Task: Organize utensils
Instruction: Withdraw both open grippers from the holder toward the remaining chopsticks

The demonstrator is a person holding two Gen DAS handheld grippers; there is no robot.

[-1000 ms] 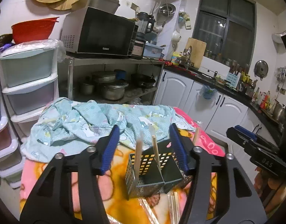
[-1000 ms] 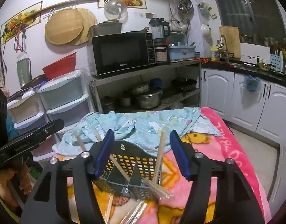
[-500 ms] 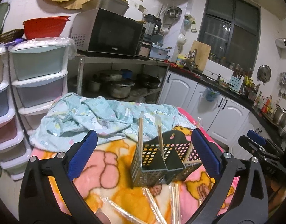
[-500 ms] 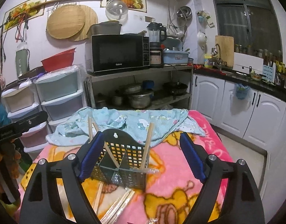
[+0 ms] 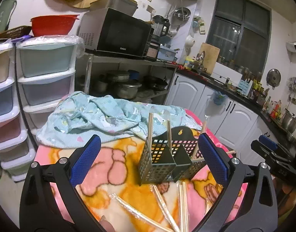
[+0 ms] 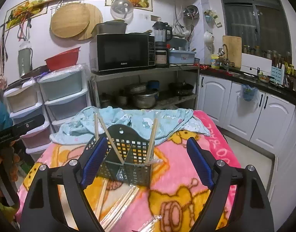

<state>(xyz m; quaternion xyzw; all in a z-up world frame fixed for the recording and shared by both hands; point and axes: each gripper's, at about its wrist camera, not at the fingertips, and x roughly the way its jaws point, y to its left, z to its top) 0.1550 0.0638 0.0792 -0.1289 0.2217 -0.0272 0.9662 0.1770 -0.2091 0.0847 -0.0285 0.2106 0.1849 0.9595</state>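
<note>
Where blanket [image 6: 186,174] spreads: black perforated caddy [image 6: 128,166], chopsticks [image 6: 151,141] leaning inside.

A microwave [image 6: 122,53] is sitting on the far shelf, drawers [image 6: 65,94] standing left, a blue cloth [image 6: 140,121] lying below.

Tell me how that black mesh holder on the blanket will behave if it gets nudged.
The holder is probably light: thin perforated walls holding only a few chopsticks. It stands on a soft blanket, so a push high up may tip it rather than slide it. The chopsticks lean loosely and would likely shift or rattle.
</note>
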